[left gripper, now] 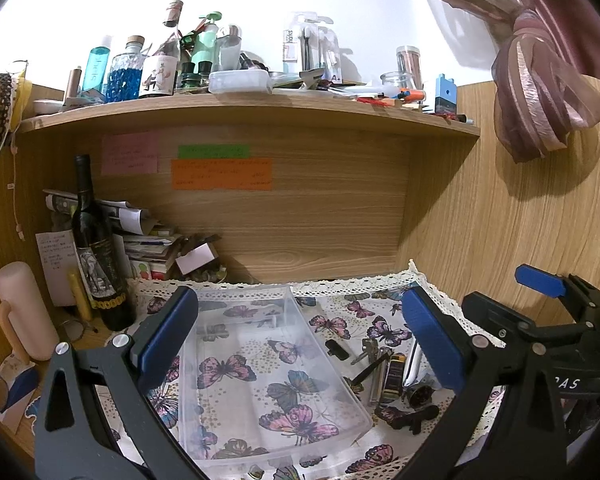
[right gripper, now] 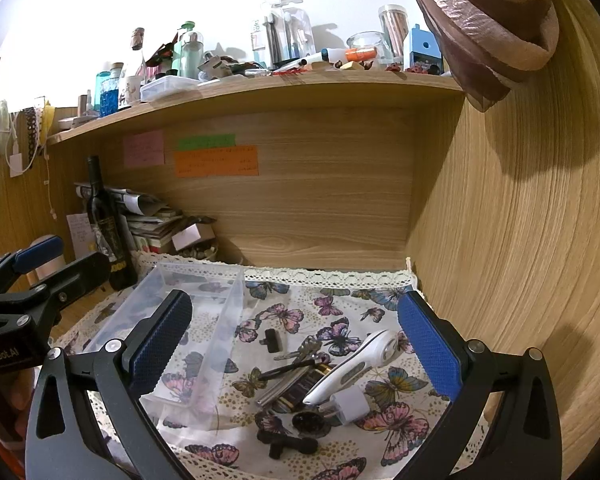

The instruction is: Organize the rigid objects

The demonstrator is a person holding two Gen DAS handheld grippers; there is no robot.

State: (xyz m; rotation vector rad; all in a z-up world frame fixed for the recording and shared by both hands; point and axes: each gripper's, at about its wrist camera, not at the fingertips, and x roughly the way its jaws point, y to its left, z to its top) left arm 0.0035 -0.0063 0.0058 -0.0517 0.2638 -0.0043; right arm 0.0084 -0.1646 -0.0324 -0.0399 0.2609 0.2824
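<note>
A clear plastic tray (left gripper: pixel 342 372) lies empty on the butterfly cloth (left gripper: pixel 384 330), between my left gripper's (left gripper: pixel 300 334) open fingers; it also shows at the left in the right wrist view (right gripper: pixel 224 322). A heap of small items lies to its right: a white-handled cutter (right gripper: pixel 354 368), keys (right gripper: pixel 306 350), a white plug (right gripper: pixel 350 406), a small black block (right gripper: pixel 271 339), a black clip (right gripper: pixel 288 446) and a round dark piece (right gripper: pixel 309 423). My right gripper (right gripper: pixel 296 340) is open and empty above this heap.
A dark wine bottle (left gripper: pixel 96 252) and stacked papers (left gripper: pixel 148 236) stand at the back left. A cluttered wooden shelf (left gripper: pixel 244 114) runs overhead. A wooden wall (right gripper: pixel 500 240) closes the right side. A pink roller (left gripper: pixel 24 312) stands at the far left.
</note>
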